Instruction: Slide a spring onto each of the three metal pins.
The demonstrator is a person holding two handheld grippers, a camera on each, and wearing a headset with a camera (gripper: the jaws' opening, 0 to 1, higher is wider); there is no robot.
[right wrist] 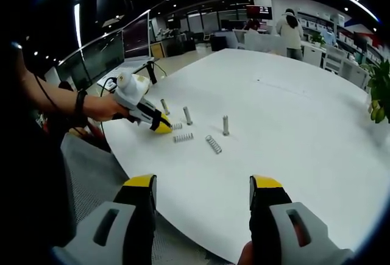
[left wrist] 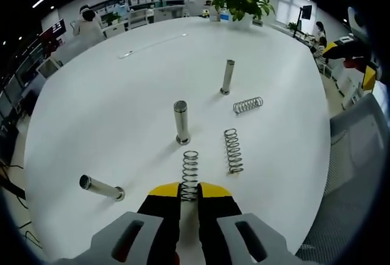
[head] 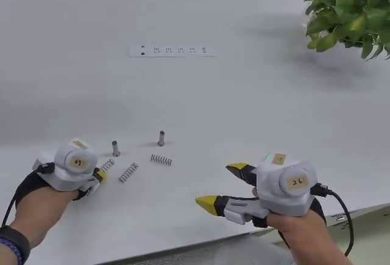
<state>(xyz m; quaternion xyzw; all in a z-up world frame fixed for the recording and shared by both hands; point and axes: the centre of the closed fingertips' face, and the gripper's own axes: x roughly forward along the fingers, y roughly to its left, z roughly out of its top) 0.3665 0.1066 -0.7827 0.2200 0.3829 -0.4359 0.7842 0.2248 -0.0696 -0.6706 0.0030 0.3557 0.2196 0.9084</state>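
**A:** Where does our left gripper (left wrist: 190, 193) stand?

**B:** Its yellow-tipped jaws are pinched on the near end of a thin coiled steel spring (left wrist: 190, 170), which lies flat on the white tabletop (left wrist: 122, 106). Just beyond it stands a short silver metal pin (left wrist: 181, 122).

**A:** And our right gripper (right wrist: 202, 183)?

**B:** Its jaws are spread wide and hold nothing, well apart from the parts.

**A:** What else do we have out there?

**B:** A second spring (left wrist: 233, 149) lies just beside the first, and a third spring (left wrist: 248, 104) farther out. A second pin (left wrist: 227, 76) stands near that one, and a third pin (left wrist: 100, 187) off to the side. All three pins are bare, so we judge nothing is done and three springs are left to slide on.
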